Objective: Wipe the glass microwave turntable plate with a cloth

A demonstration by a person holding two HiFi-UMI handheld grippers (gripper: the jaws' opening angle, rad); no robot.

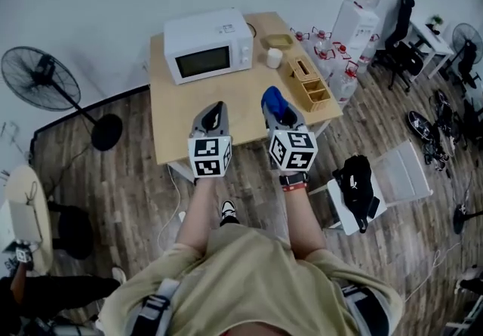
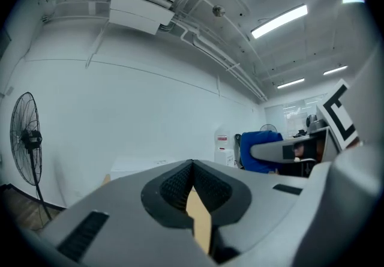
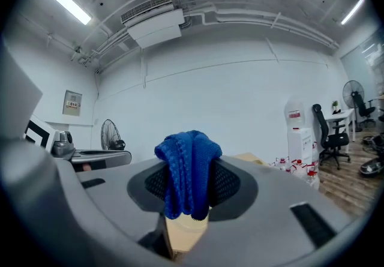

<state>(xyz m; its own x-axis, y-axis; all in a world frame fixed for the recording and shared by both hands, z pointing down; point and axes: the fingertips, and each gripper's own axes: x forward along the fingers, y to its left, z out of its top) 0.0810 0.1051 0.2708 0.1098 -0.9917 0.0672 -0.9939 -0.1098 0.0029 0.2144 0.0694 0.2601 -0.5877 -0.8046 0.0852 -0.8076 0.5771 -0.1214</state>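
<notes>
A white microwave (image 1: 208, 44) with its door closed stands at the back left of a wooden table (image 1: 181, 119); the glass turntable plate is not visible. My right gripper (image 1: 275, 103) is shut on a folded blue cloth (image 3: 187, 168), which sticks up between its jaws (image 1: 276, 100). My left gripper (image 1: 216, 112) is shut with nothing between its jaws (image 2: 192, 171). Both are held side by side over the table's front half, pointing toward the microwave. The blue cloth (image 2: 259, 150) also shows at the right of the left gripper view.
On the table's right side sit a white cup (image 1: 274, 57), a small tray (image 1: 278, 41) and a wooden organiser box (image 1: 310, 83). A water dispenser (image 1: 355, 25) and bottles stand right of the table. A floor fan (image 1: 45, 81) is at the left, a white chair with a black bag (image 1: 356, 183) at the right.
</notes>
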